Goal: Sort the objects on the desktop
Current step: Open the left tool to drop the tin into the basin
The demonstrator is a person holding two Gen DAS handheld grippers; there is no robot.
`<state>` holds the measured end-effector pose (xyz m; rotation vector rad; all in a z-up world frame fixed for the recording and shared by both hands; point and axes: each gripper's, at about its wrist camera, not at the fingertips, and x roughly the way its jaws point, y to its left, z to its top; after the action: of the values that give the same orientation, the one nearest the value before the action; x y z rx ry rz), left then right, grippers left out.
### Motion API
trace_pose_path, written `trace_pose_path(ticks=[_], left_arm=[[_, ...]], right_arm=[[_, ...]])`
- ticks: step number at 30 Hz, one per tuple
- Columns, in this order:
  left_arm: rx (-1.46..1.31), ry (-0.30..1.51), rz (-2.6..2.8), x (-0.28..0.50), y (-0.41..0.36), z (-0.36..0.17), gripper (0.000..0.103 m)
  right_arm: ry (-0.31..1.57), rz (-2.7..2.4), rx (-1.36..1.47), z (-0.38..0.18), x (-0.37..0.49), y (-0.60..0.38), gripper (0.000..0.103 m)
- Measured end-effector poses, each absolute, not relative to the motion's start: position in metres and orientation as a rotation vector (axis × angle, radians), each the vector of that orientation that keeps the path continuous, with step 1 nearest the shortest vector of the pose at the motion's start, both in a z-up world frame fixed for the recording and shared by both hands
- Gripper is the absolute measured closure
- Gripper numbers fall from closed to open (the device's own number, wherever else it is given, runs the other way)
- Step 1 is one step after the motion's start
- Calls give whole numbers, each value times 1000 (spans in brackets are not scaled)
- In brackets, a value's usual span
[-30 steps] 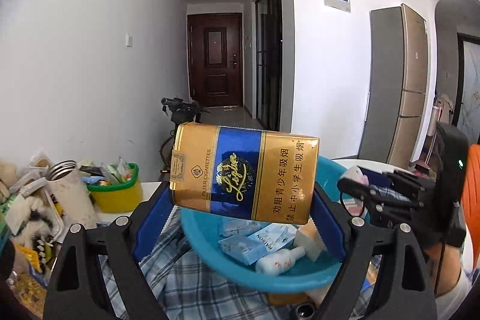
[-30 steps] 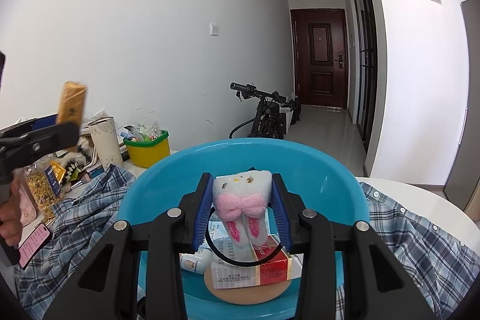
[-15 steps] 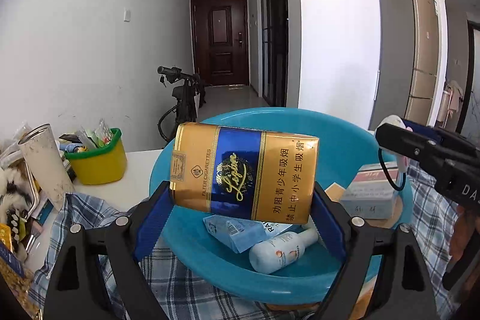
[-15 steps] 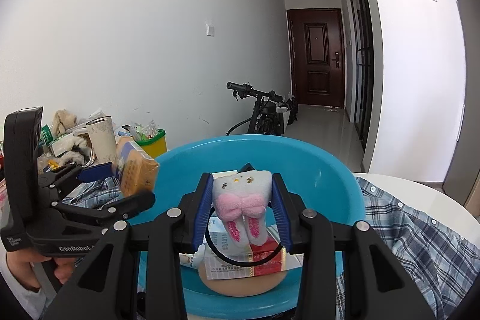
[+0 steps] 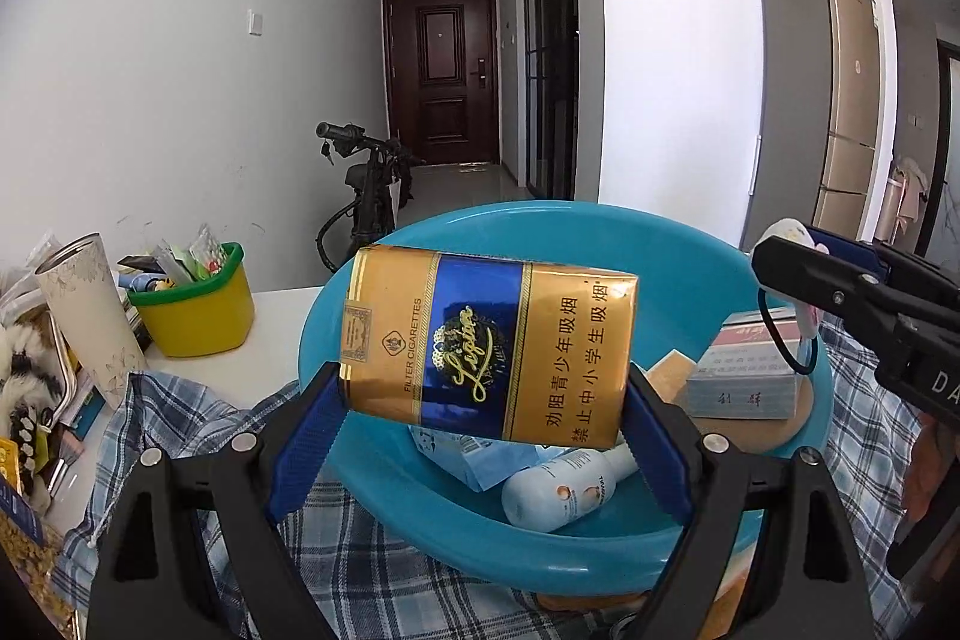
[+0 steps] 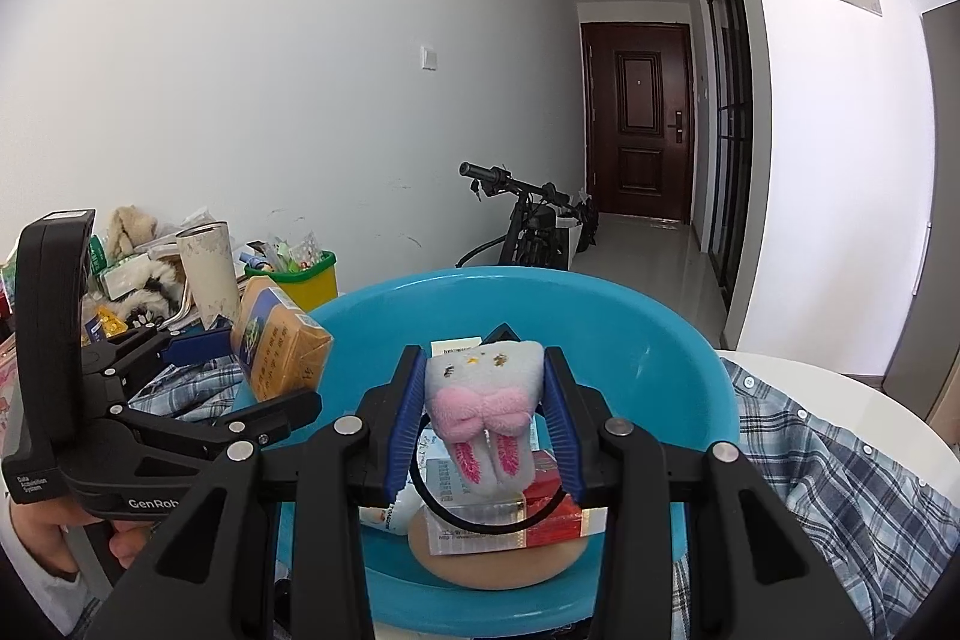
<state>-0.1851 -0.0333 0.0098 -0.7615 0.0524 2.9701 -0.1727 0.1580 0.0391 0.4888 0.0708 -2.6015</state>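
My left gripper (image 5: 480, 436) is shut on a gold and blue cigarette pack (image 5: 486, 349) and holds it over the near left rim of the blue basin (image 5: 384, 280). The pack also shows in the right wrist view (image 6: 279, 346). My right gripper (image 6: 483, 436) is shut on a grey plush toy with a pink bow and a black hair loop (image 6: 480, 409), above the basin (image 6: 660, 340). The basin holds a white bottle (image 5: 567, 487), a blue packet (image 5: 480, 460), a red and white box (image 6: 510, 511) and a tan disc (image 6: 498, 565).
The basin rests on a plaid shirt (image 5: 198, 418) on a white table (image 6: 870, 400). At the left stand a yellow tub with a green rim (image 5: 195, 307), a white tumbler (image 5: 90, 310) and a pile of packets and plush items (image 6: 120, 274). A bicycle (image 6: 528, 220) stands beyond.
My left gripper has carried the cigarette pack to the right, from beside the basin to over its rim. My right gripper has held the plush toy above the basin almost without moving.
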Motion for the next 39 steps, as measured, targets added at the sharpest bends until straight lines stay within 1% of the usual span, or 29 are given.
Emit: trace_pose_path(ticks=[14,25,39], left_arm=[[-781,29,2970,-187,-37,7,14],[-793,53,2960,-189,-31,4,14],[-776,80,2971,-187,-29,6,14]], right_arm=[[92,-2609,481,39,-172,156,66],[110,-2614,476,38,-172,156,66],[83,-2603,473,40,-171,158,66]])
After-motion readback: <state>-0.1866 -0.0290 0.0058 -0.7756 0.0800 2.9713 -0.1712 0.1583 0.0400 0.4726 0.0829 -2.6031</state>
